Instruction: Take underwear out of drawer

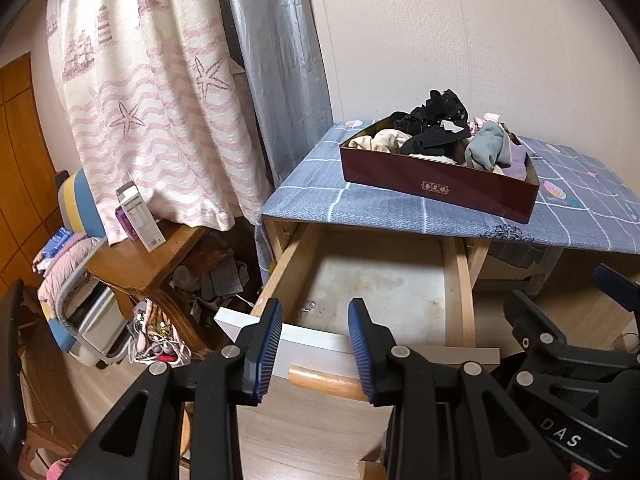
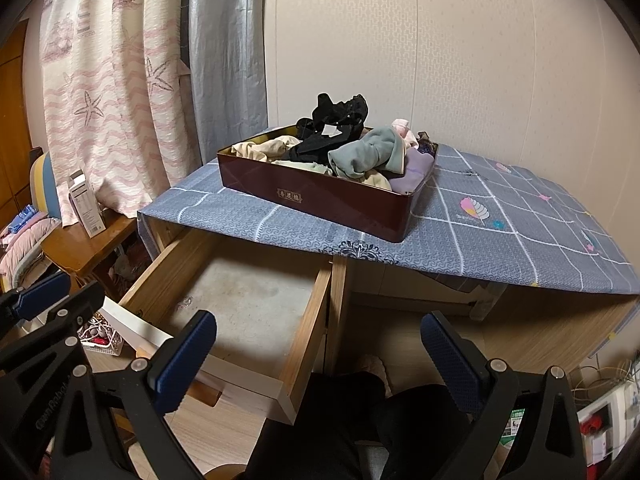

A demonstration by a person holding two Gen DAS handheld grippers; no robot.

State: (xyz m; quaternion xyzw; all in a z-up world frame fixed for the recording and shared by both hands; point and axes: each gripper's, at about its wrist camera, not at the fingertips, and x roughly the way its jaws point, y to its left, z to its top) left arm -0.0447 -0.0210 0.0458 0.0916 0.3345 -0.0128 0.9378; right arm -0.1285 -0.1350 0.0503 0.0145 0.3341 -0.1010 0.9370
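From the left wrist we see our left gripper (image 1: 316,344) with its jaws apart and holding nothing, just over the front of the pulled-out drawer (image 1: 376,280). The drawer's bottom is bare. The underwear (image 1: 436,132) sits piled in a dark red box (image 1: 436,184) on the table (image 1: 312,196).

From the right wrist we see our right gripper (image 2: 320,360), jaws wide apart and holding nothing, near the drawer (image 2: 248,304). The underwear (image 2: 340,148) fills the box (image 2: 320,200).

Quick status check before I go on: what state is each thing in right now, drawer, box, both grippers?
Drawer: pulled open, nothing visible inside.
Box: on the tabletop, lidless, heaped with underwear.
Left gripper: open, holding nothing, above the drawer handle.
Right gripper: open wide, holding nothing.
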